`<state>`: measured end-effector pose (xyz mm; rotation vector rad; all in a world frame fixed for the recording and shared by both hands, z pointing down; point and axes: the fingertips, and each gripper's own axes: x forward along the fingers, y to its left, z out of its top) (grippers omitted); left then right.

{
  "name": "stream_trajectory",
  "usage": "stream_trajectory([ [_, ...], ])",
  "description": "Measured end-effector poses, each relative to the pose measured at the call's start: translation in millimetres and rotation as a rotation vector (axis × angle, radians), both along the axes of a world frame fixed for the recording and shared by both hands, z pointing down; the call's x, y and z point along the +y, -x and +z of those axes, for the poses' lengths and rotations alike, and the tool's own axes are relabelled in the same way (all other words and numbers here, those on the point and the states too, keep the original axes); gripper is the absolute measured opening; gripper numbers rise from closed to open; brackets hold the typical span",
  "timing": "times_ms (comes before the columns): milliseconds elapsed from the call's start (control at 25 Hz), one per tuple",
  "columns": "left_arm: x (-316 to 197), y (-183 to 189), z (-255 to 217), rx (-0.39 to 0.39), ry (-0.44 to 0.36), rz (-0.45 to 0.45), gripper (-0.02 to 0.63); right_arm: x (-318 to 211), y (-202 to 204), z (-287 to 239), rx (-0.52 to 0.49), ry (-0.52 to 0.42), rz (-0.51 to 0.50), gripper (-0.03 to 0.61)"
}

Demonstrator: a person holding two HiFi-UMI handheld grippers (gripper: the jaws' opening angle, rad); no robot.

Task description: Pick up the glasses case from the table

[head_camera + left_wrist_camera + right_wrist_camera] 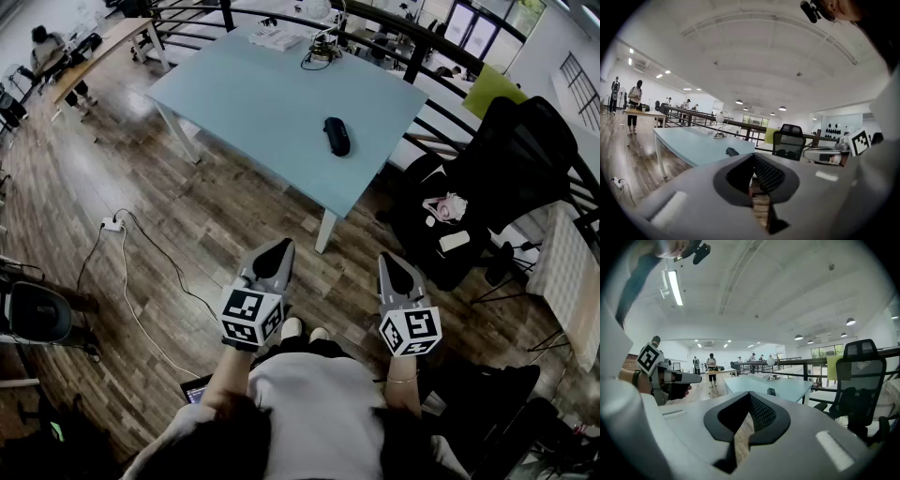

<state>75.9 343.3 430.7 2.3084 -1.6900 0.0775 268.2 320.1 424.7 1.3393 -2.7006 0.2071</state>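
The black glasses case lies on the light blue table, toward its right edge. Both grippers hang over the wooden floor, well short of the table, and hold nothing. My left gripper has its jaws shut, and so does my right gripper beside it. In the left gripper view the case shows small, just above the closed tips of the left gripper. From the right gripper view the case sits on the table, far beyond the closed right gripper.
A black office chair with a white and pink object on its seat stands right of the table. A dark railing runs behind it. A lamp with cable and papers lie at the table's far end. A power strip trails cable across the floor.
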Motion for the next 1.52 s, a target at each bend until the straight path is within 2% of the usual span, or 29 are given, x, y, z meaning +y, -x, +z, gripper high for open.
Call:
stream_trajectory([
  [440, 15, -4, 7, -0.02, 0.003, -0.075, 0.057, -2, -9, 15, -0.023, 0.023, -0.047, 0.002],
  [760, -6, 20, 12, -0.01, -0.003, -0.115, 0.057, -31, 24, 22, -0.012, 0.029, -0.1, 0.002],
  [1200, -122, 118, -6, -0.006, -0.034, -0.096, 0.057, -145, 121, 8, 0.009, 0.01, -0.084, 0.002],
  [1520, -178, 175, -3, -0.008, -0.022, -0.07, 0.057, -198, 171, 14, 0.011, 0.028, -0.045, 0.002],
])
